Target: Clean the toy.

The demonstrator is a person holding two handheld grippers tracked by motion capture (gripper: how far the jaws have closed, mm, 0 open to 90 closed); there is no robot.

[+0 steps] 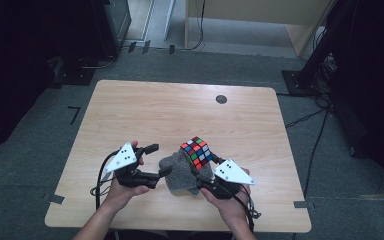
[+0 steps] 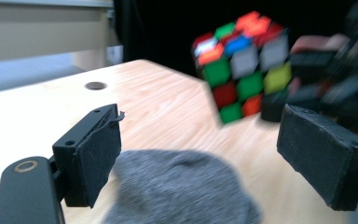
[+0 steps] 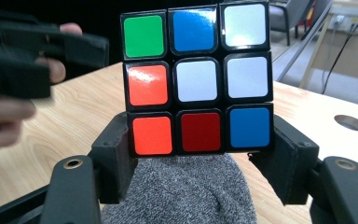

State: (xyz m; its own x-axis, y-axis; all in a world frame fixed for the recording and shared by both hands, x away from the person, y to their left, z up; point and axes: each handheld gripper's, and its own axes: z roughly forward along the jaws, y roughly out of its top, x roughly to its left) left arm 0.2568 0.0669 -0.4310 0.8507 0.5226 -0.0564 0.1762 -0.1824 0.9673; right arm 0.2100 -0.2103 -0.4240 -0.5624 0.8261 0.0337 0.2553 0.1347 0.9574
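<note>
at the near edge of the worktop (image 1: 130, 100) two forearms come in, each hand carrying a set of tongs. the left tongs (image 1: 157, 161) sit a little left of the middle of that near edge, pointing right across the wood toward a grey cloth (image 1: 180, 172). their jaws stand wide apart with nothing pressed between them; in the left gripper view the grey cloth (image 2: 182, 189) lies low between the two black pads, touching neither as far as can be seen. the left hand (image 1: 125, 187) wraps the body under the white three-cornered plate.

the right tongs (image 1: 203, 169) are just right of the cloth, near the same edge. they grip a scrambled puzzle cube (image 1: 196, 152), lifted off the wood above the cloth and tilted on a corner. in the right gripper view the two jaws press on the bottom row of the puzzle cube (image 3: 196, 81) from either side, the face toward the camera showing green, blue, white, orange and red squares, with the grey cloth (image 3: 182, 191) bunched just under it. the right hand (image 1: 230, 202) holds the tongs from the near edge.

in the left gripper view the puzzle cube (image 2: 242, 65) hangs blurred beyond the cloth.

farther off, toward the far right corner, a small round hole (image 1: 221, 99) shows in the worktop.
</note>
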